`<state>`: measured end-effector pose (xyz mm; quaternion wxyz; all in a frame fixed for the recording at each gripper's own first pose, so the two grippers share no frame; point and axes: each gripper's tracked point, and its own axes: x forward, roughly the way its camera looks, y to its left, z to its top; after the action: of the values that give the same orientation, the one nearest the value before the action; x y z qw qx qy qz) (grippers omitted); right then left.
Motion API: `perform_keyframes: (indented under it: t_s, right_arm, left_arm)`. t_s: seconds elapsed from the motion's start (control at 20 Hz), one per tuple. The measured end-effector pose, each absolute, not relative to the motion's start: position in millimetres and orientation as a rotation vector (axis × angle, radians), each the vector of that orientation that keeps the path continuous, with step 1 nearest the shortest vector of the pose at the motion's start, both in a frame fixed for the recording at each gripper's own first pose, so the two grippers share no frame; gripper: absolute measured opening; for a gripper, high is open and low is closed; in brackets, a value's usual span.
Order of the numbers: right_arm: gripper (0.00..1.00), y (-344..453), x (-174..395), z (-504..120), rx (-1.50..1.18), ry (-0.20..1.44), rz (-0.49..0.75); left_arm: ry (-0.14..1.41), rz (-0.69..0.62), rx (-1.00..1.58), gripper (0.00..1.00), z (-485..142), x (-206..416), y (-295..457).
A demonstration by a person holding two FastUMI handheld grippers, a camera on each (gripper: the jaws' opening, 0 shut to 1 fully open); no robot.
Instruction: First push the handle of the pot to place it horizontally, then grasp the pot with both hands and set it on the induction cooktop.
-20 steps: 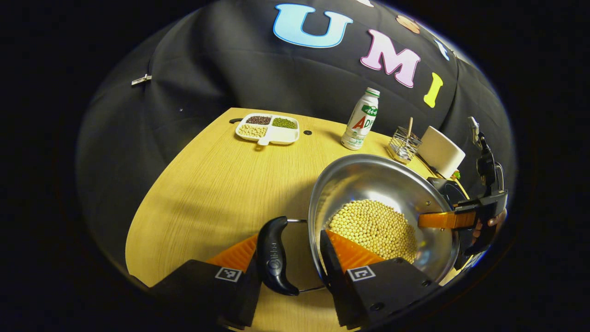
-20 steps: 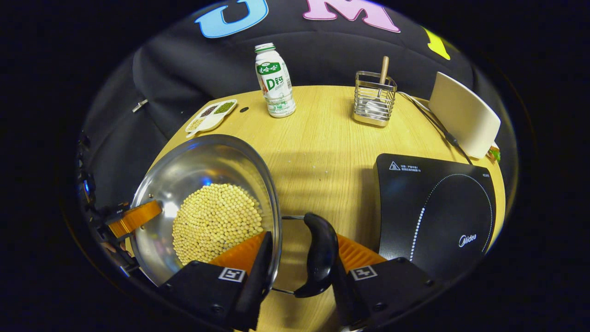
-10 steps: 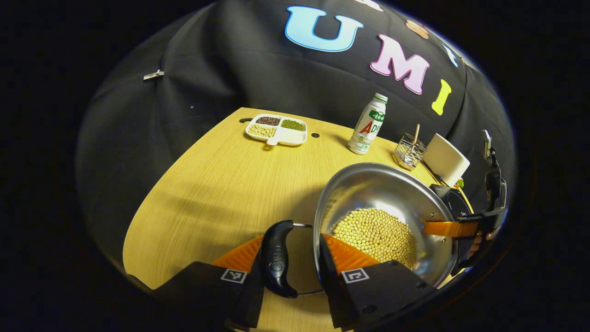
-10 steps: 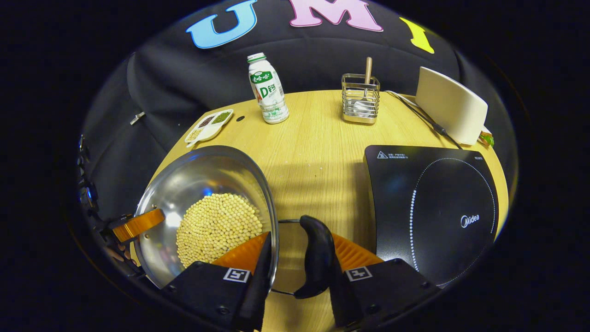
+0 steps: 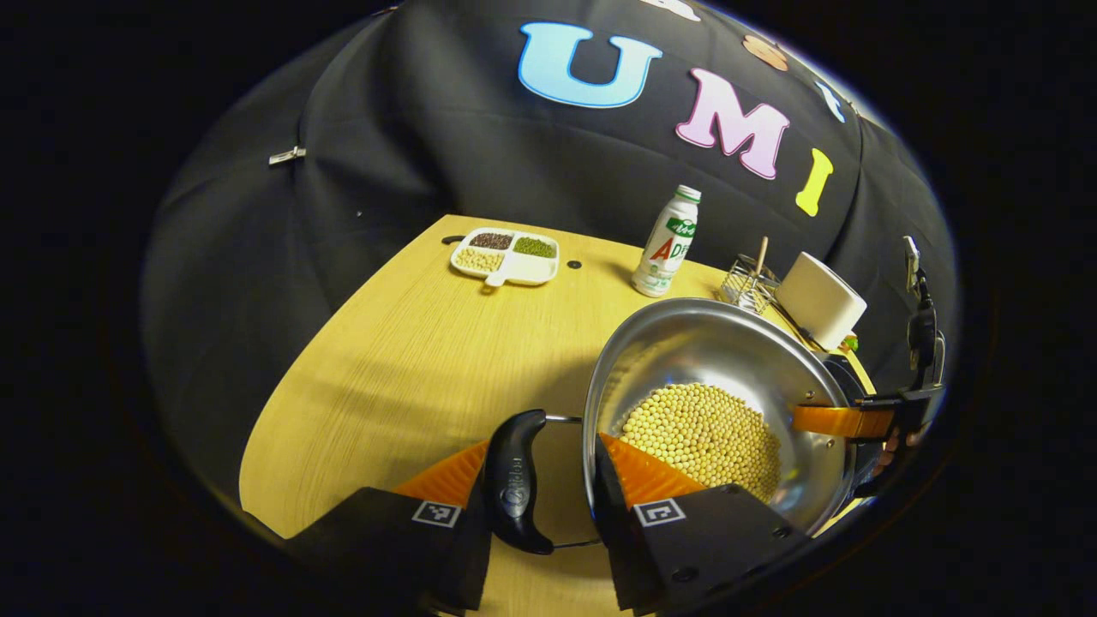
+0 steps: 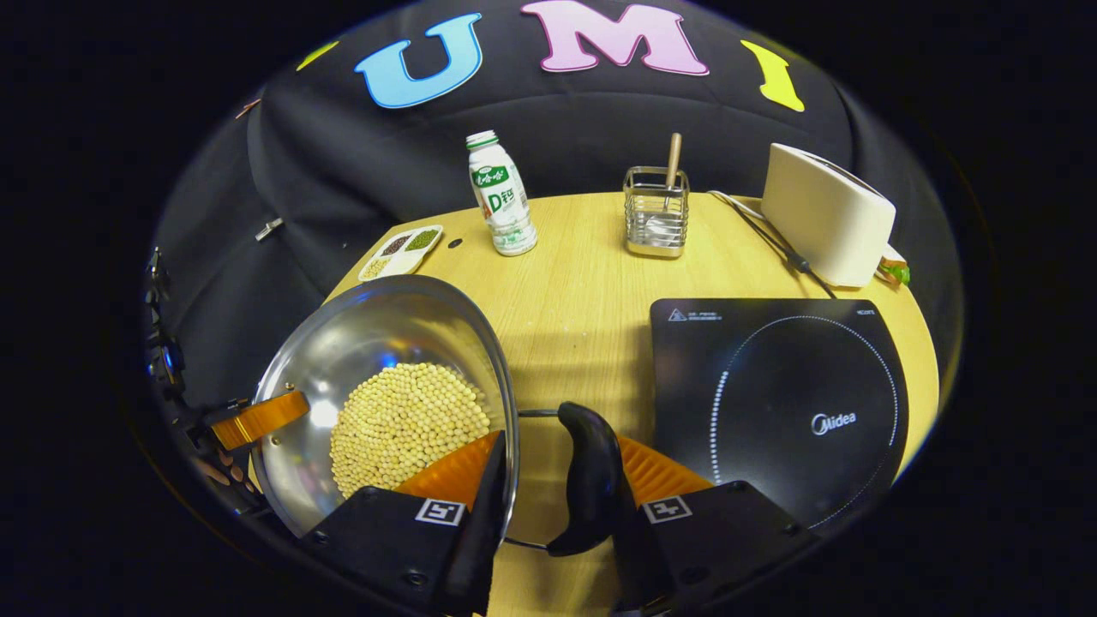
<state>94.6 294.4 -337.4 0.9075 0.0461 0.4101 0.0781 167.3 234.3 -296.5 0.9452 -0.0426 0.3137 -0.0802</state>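
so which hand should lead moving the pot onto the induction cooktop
Right. The right tool grips the pot on the side next to the induction cooktop; the left tool holds the far side.

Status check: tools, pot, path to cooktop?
Left tool and right tool each straddle a black side handle. Steel pot of yellow beans carried. Black induction cooktop bare.

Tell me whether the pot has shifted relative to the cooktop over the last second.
Yes. In the right gripper view the pot sits closer to the induction cooktop, whose near edge has closed in.
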Motion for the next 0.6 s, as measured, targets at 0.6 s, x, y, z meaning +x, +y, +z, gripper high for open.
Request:
perform_keyframes:
  t_s: [0.6]
  right_arm:
    - [0.6,197,103,-284,0.136,0.813,0.124]
  left_arm:
    - [0.621,-0.197,-0.044,0.58,-245,168,131]
